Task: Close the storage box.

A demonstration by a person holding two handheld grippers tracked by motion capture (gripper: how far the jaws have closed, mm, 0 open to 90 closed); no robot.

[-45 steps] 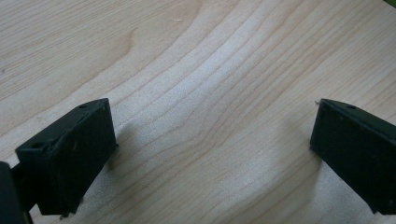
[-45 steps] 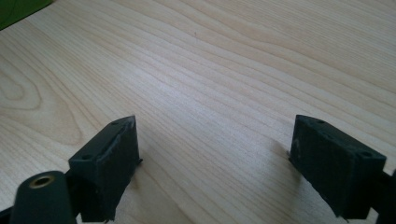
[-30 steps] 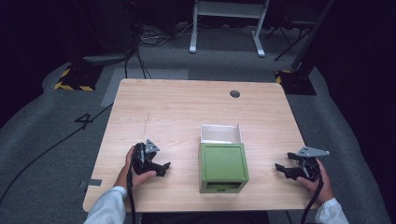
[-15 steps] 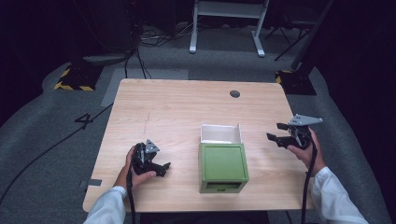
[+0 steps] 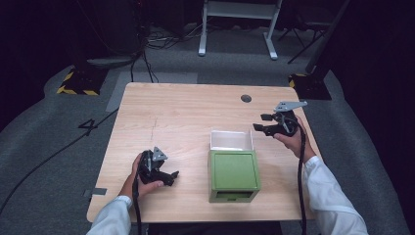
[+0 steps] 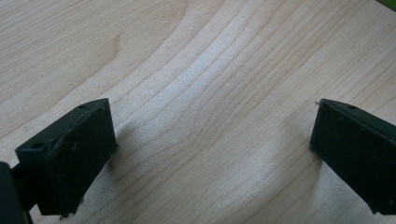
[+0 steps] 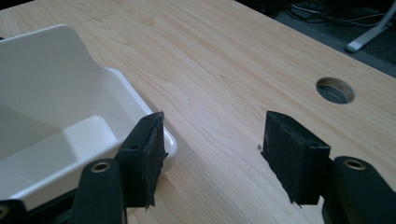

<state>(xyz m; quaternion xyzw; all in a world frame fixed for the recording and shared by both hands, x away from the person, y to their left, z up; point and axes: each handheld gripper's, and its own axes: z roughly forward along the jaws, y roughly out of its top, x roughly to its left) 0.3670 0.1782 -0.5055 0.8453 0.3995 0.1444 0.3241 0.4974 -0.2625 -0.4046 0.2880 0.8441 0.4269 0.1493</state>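
Two hand-held grippers over a light wooden table (image 5: 195, 112). Left gripper (image 5: 169, 177) rests low near the table's front left, well apart from the green box (image 5: 233, 172); its jaws stand wide apart with bare wood grain between them (left gripper view), holding nothing. Right gripper (image 5: 260, 122) is raised at the table's right side, just beside the far right corner of the white tray (image 5: 231, 141); its jaws are likewise spread and empty. In the right gripper view one fingertip (image 7: 145, 156) overlaps the tray's rounded corner (whether it touches cannot be told). White tray sits directly behind the green box, touching it. Round cable hole (image 5: 246, 98) lies near the table's far edge.
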